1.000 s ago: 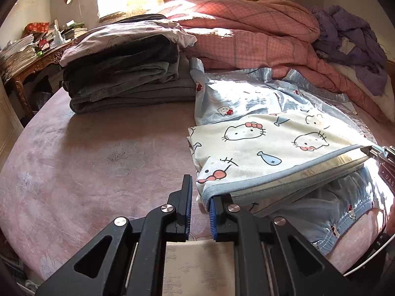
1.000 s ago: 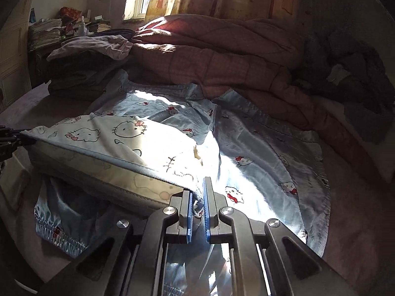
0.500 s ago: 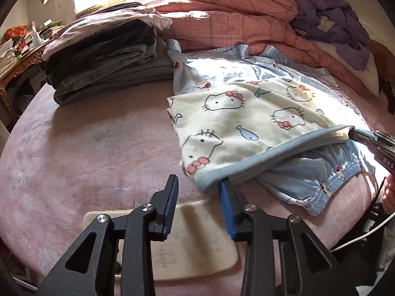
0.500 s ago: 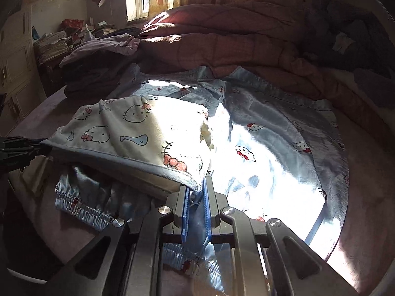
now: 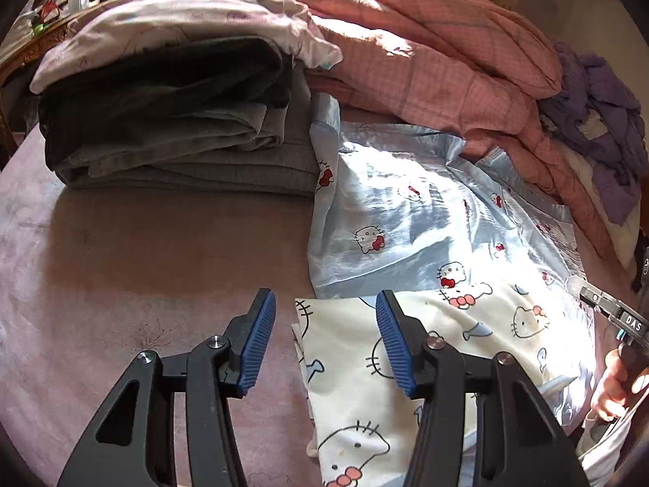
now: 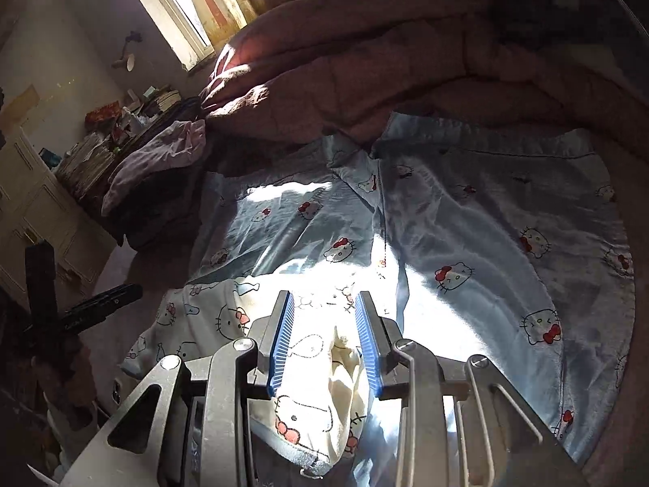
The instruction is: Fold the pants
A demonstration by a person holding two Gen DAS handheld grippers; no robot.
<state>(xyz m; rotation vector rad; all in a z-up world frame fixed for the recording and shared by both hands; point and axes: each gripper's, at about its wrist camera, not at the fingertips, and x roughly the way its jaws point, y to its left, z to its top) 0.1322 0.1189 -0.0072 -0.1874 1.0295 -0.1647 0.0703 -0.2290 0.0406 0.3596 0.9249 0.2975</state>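
Left wrist view: the left gripper (image 5: 325, 339) has its fingers apart, nothing pinched; they have just opened. The pants (image 5: 409, 219) lie on the bed (image 5: 121, 251), pale blue satin with cat faces, their cream folded-over part under the right finger and running near to far, right of a pile of folded clothes (image 5: 174, 121).

Right wrist view: the right gripper (image 6: 324, 341) has just opened; its fingers straddle the cream fold without pressing. The legs stretch far, toward the quilt (image 6: 405, 61). Both hands are equally near.
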